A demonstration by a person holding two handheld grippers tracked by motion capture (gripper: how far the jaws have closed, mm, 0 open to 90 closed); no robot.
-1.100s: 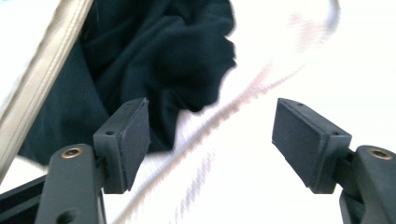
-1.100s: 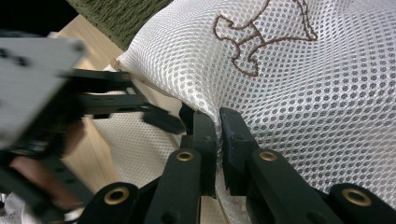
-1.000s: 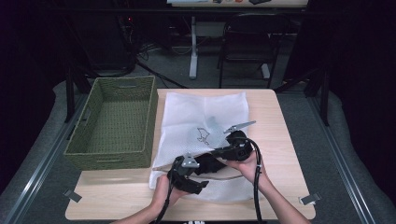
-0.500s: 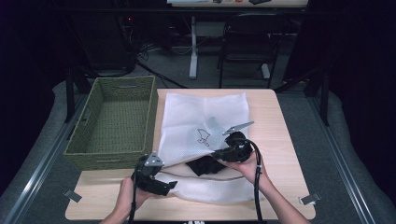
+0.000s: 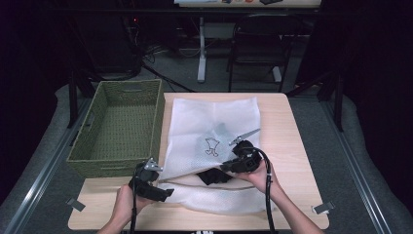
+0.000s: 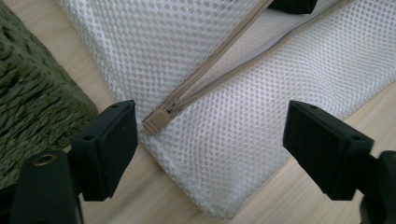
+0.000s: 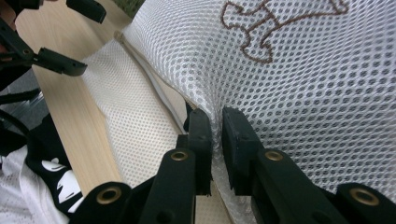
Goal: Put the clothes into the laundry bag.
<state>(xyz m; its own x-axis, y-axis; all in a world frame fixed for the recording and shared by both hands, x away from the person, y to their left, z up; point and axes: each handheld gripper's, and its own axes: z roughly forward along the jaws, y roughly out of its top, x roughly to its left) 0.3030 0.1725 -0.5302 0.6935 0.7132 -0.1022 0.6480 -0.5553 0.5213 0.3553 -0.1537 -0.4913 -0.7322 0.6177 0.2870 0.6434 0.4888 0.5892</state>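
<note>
pinching mesh bag (image 5: 209, 126) — wooden table (image 5: 287, 131), dark room

White mesh bag (image 5: 209, 126), green basket (image 5: 117, 126)

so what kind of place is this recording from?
Probably a lab or office workspace, not a home: a bare wooden table on grey carpet, a black chair, a desk leg and floor cables behind.

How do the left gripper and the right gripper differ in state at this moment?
The left gripper is open, its jaws wide apart over the mesh bag's zipper end, gripping nothing; the right gripper is shut on the bag's upper layer. The left sits near the green basket; the right is at the bag's opening. Both are black.
</note>
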